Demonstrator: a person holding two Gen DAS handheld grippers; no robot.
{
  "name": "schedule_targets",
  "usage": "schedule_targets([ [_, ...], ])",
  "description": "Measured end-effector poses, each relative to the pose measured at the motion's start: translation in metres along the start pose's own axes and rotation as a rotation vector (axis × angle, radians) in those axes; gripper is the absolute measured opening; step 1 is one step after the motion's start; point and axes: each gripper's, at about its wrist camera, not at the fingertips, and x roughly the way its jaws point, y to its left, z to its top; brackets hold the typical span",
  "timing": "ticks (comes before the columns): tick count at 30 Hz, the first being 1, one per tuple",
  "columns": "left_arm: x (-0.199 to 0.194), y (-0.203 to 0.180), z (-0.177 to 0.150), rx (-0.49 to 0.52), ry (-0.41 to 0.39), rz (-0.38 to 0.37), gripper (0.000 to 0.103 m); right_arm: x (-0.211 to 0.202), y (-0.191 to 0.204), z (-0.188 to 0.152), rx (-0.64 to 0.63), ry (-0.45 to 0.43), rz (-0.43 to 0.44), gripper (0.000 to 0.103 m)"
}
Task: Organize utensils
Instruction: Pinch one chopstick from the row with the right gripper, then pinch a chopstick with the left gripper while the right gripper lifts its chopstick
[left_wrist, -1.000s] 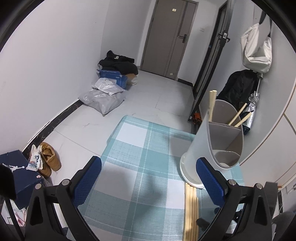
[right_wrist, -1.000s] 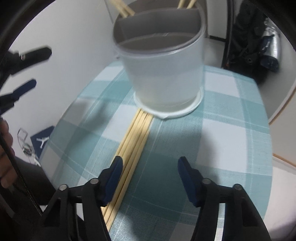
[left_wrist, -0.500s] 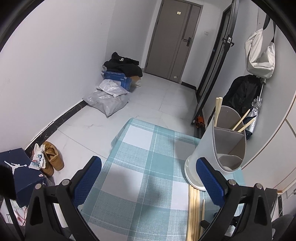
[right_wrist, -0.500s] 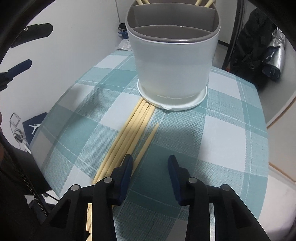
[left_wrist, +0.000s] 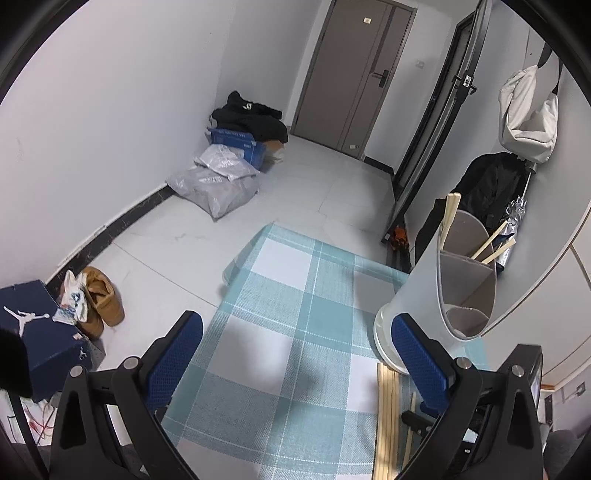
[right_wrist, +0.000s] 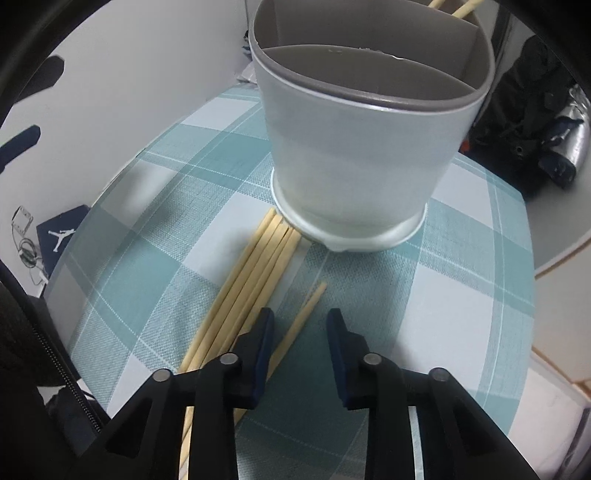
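Between the blue pads of the right tool (right_wrist: 300, 334), a single wooden chopstick (right_wrist: 300, 325) is seen lying on the checked worktop (right_wrist: 461, 295), split off from the bundle of chopsticks (right_wrist: 255, 273) just to the tool's left. Its long axis runs forward and slightly rightward from the tool, toward the base of the divided utensil holder (right_wrist: 354, 155) straight ahead, so the pads are set across it, not along it. The jaws of this tool are closing, with the chopstick in the gap; the left pad is close against it, but a firm pinch cannot be confirmed, and a clear gap remains on the right side. The lone stick's tip stops short of the holder, while the bundle's tips touch or nearly touch its foot.

The left tool (left_wrist: 295, 365) is held released, with nothing between its pads, over bare cloth; from it the holder (left_wrist: 447, 295) stands ahead to the right and the chopsticks (left_wrist: 388, 417) lie low on its right. The right tool is judged much the nearer to the stick.

More chopsticks are already standing in the holder's far compartments.
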Motion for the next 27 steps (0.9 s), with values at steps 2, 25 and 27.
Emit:
schedule_targets([
  [2,0.002,-0.001,-0.002,0.007,0.012,-0.001,0.101,0.001,-0.004,0.004,0.004,0.004,0.005,0.016],
  [25,0.071,-0.050,-0.057,0.226,0.409,0.002,0.100,-0.025,-0.096,-0.006,0.431,-0.165,0.327,0.004],
  [27,0.075,-0.053,-0.062,0.232,0.443,-0.019,0.100,-0.028,-0.108,-0.013,0.461,-0.187,0.347,0.004],
])
